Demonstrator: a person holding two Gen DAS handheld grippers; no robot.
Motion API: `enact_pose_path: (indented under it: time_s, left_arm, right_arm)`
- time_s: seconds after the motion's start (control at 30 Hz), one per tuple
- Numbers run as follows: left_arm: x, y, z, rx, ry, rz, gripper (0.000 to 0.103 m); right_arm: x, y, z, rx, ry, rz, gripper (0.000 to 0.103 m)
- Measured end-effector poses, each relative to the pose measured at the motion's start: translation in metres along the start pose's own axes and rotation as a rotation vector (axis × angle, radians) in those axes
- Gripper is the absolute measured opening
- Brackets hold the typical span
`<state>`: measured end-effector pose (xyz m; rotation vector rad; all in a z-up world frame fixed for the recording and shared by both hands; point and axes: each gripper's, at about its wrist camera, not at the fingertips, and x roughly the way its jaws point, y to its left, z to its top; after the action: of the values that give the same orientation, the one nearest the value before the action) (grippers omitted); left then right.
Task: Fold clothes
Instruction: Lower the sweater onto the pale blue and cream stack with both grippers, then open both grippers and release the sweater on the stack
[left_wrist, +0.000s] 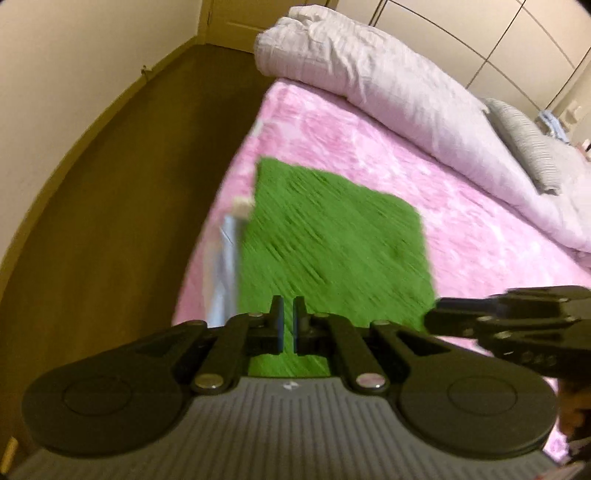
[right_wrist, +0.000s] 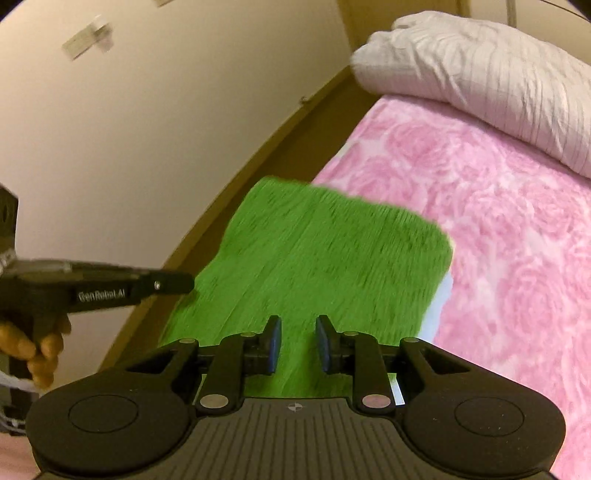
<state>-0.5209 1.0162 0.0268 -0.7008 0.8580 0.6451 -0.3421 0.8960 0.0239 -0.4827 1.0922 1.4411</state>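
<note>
A green knitted garment (left_wrist: 332, 236) lies flat as a folded rectangle near the left edge of the pink bed; it also shows in the right wrist view (right_wrist: 321, 266). My left gripper (left_wrist: 288, 325) hovers over its near edge, its jaws a narrow gap apart with nothing between them. My right gripper (right_wrist: 297, 345) is open and empty over the garment's near edge. The right gripper also shows from the side in the left wrist view (left_wrist: 432, 317), and the left gripper in the right wrist view (right_wrist: 190, 282). Both views are motion-blurred.
The pink floral bedspread (right_wrist: 498, 221) covers the bed. A rolled white duvet (left_wrist: 388, 85) lies along the far side, with a grey striped pillow (left_wrist: 532, 147). Brown floor (left_wrist: 129, 184) and a cream wall run along the bed's left edge.
</note>
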Motion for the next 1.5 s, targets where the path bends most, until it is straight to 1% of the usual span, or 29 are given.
enact_pose_path:
  time_s: [0.07, 0.1, 0.13, 0.2, 0.27, 0.33, 0.4, 0.47, 0.5, 0.57, 0.63, 0.73, 0.87, 0.93, 0.97, 1.0, 1.1, 1.2, 1.4, 1.5]
  left_arm:
    - [0.002, -0.006, -0.016, 0.008, 0.025, 0.016, 0.002]
    - [0.007, -0.005, -0.024, 0.009, 0.038, 0.042, 0.002]
    - [0.014, -0.003, -0.032, 0.008, 0.05, 0.077, 0.003]
    - [0.026, 0.008, -0.043, -0.031, 0.051, 0.101, 0.003]
    - [0.029, 0.013, -0.046, -0.062, 0.031, 0.109, 0.003]
    - [0.026, 0.007, -0.047, -0.045, 0.02, 0.125, 0.003]
    - [0.015, -0.005, -0.048, -0.026, 0.013, 0.155, 0.003]
    - [-0.002, -0.019, -0.054, -0.03, 0.007, 0.179, 0.004]
    - [-0.012, -0.026, -0.057, -0.042, 0.005, 0.193, 0.004]
    - [-0.031, -0.039, -0.066, -0.089, 0.002, 0.213, 0.008]
    - [-0.047, -0.054, -0.075, -0.13, 0.009, 0.214, 0.016]
    - [-0.071, -0.077, -0.091, -0.18, 0.021, 0.216, 0.016]
    - [-0.1, -0.113, -0.11, -0.194, 0.01, 0.27, 0.018]
    - [-0.114, -0.132, -0.119, -0.204, -0.012, 0.306, 0.024]
    - [-0.12, -0.142, -0.124, -0.213, -0.026, 0.322, 0.025]
    - [-0.127, -0.152, -0.131, -0.226, -0.042, 0.337, 0.025]
    - [-0.144, -0.184, -0.149, -0.26, -0.074, 0.372, 0.027]
    - [-0.155, -0.221, -0.169, -0.274, -0.086, 0.385, 0.027]
    - [-0.17, -0.289, -0.201, -0.314, -0.124, 0.413, 0.027]
    - [-0.174, -0.32, -0.213, -0.323, -0.145, 0.437, 0.027]
  right_arm:
    - [0.001, 0.007, -0.014, -0.016, 0.028, 0.013, 0.024]
    - [0.005, 0.009, -0.02, -0.025, 0.045, 0.018, 0.024]
    - [0.014, 0.013, -0.028, -0.044, 0.071, 0.017, 0.024]
    - [0.035, 0.022, -0.042, -0.102, 0.117, 0.005, 0.024]
    - [0.049, 0.032, -0.053, -0.172, 0.109, -0.007, 0.024]
    - [0.05, 0.043, -0.053, -0.228, 0.104, -0.037, 0.024]
    - [0.044, 0.043, -0.051, -0.215, 0.105, -0.045, 0.024]
    - [0.026, 0.037, -0.05, -0.158, 0.085, -0.035, 0.024]
    - [0.015, 0.032, -0.051, -0.132, 0.074, -0.027, 0.027]
    - [-0.01, 0.024, -0.059, -0.078, 0.053, -0.03, 0.028]
    - [-0.031, 0.017, -0.068, -0.027, 0.054, -0.033, 0.028]
    - [-0.061, 0.006, -0.081, 0.033, 0.057, -0.031, 0.028]
    - [-0.098, -0.003, -0.095, 0.045, 0.058, -0.005, 0.03]
    - [-0.117, -0.004, -0.1, 0.041, 0.057, 0.018, 0.045]
    - [-0.126, -0.004, -0.103, 0.031, 0.052, 0.029, 0.058]
    - [-0.138, -0.003, -0.107, 0.015, 0.042, 0.035, 0.063]
    - [-0.168, -0.006, -0.118, -0.039, 0.019, 0.05, 0.063]
    - [-0.193, -0.016, -0.13, -0.066, 0.009, 0.057, 0.064]
    - [-0.242, -0.038, -0.151, -0.124, -0.005, 0.071, 0.064]
    - [-0.268, -0.049, -0.161, -0.161, -0.019, 0.083, 0.064]
